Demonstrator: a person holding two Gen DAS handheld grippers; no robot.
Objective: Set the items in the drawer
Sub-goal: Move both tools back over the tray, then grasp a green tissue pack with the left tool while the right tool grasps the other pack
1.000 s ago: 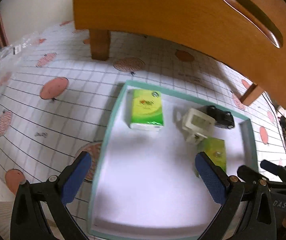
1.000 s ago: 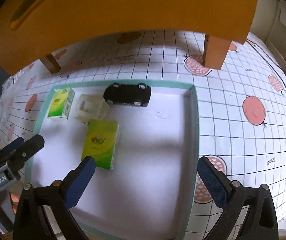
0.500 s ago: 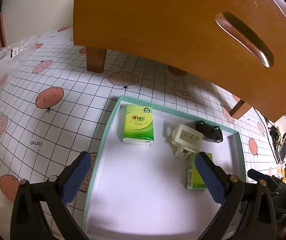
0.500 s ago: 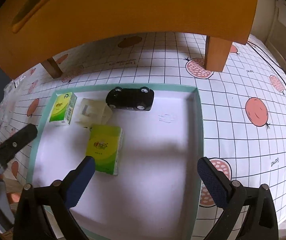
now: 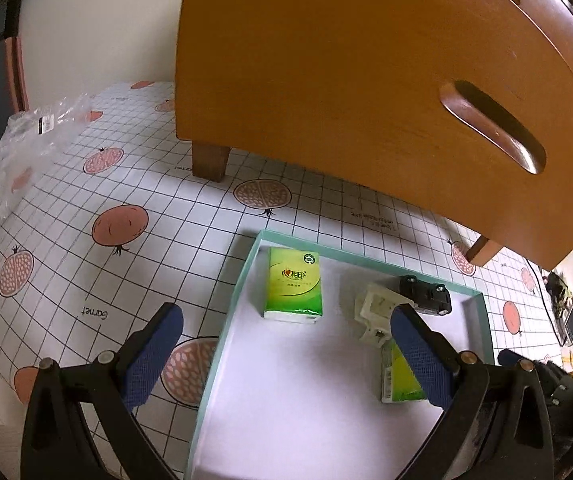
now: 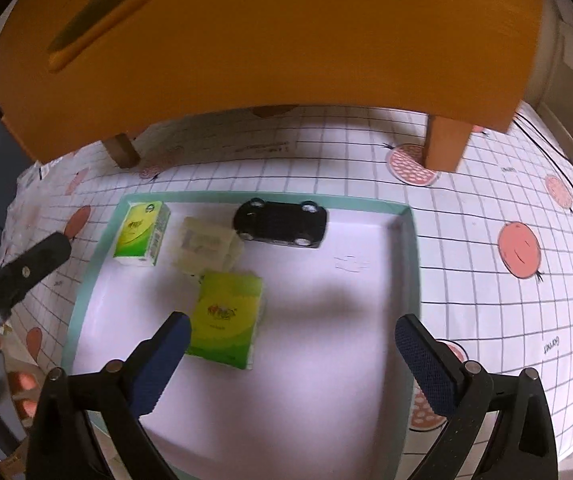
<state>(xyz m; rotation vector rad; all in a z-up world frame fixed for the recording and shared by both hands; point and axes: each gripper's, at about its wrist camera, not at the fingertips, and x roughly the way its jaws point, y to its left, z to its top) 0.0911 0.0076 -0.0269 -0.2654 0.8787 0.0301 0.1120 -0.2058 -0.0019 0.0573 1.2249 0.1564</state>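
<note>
while both hang over the tray (image 6: pixel 410 264), left tool (image 5: pixel 286 344) and right tool (image 6: pixel 292 344) gape wide, empty.

A white tablecloth (image 5: pixel 66 240) with a black grid and printed pomegranate motifs covers the work surface; the word "Garnet" (image 5: pixel 95 313) is printed on it. Crumpled clear plastic packaging (image 5: pixel 18 148) bearing a small barcode label lies at the far left of the cloth, well apart from the other objects. A cream wall (image 5: pixel 98 28) rises behind the cloth. In the right wrist view, a thin dark cable (image 6: pixel 566 168) runs across the cloth at the far right.
</note>
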